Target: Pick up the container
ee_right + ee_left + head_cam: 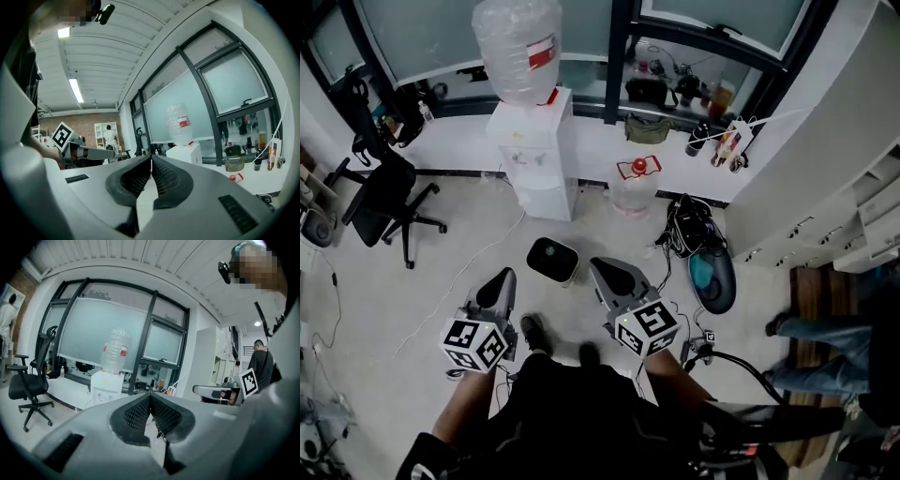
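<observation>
A small white container with a dark round top [551, 259] stands on the pale floor, just ahead of and between my two grippers. An empty clear water jug with a red handle [635, 187] stands further off by the wall. My left gripper [501, 279] [150, 394] is held above the floor to the left of the white container, jaws shut with nothing between them. My right gripper [603, 269] [151, 158] is held to the container's right, its jaw tips meeting, empty. Neither gripper view shows the white container.
A white water dispenser [534, 150] with a large bottle stands against the window wall. A black office chair [386, 202] is at the left, a black bag and a teal item [705, 262] at the right. Cables trail on the floor. Another person's legs [825, 342] are at the far right.
</observation>
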`<state>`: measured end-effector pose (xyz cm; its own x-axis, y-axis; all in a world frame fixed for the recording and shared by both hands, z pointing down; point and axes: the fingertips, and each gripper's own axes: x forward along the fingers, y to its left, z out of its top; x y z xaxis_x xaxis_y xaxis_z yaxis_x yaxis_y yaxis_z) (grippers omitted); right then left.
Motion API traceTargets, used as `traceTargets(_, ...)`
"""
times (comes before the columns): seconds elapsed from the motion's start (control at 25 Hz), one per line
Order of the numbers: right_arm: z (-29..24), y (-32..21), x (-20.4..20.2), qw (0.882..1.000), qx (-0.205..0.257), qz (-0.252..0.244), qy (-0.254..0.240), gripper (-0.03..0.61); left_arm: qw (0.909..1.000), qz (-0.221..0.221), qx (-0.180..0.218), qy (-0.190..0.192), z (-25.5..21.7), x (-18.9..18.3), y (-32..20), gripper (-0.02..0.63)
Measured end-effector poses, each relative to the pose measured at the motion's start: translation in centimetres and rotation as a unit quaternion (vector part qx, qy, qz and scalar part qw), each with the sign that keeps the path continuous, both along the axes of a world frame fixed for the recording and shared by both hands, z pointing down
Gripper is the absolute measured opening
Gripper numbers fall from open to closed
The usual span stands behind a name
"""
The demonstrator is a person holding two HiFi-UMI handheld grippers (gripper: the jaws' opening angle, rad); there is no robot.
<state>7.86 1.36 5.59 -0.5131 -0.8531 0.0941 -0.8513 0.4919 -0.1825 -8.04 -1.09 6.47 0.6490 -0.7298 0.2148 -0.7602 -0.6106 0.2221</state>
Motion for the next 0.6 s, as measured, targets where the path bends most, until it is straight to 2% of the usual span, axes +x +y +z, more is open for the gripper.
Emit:
traceTargets(0.28,0.2,-5.0,-0.5,0.999,-0.007,0.040,0.024,0.009,0.9995,0.026,-0.003,0.016,0.9,-0.6,-5.6,0.009)
traceTargets(0.48,1.3,-9.5,-1.6,0.997,-0.030,0.065,-0.012,0.008,0.9987,0.048,0.000,0.015,1.5,-2.0,-10.4,0.009)
traceTargets(0.6,3.0,-11.8,-2.0,0.995,-0.045,0.083,-0.020,0.009,0.9986,0.051,-0.013,0.011,3.1,-3.1,-13.1,0.009)
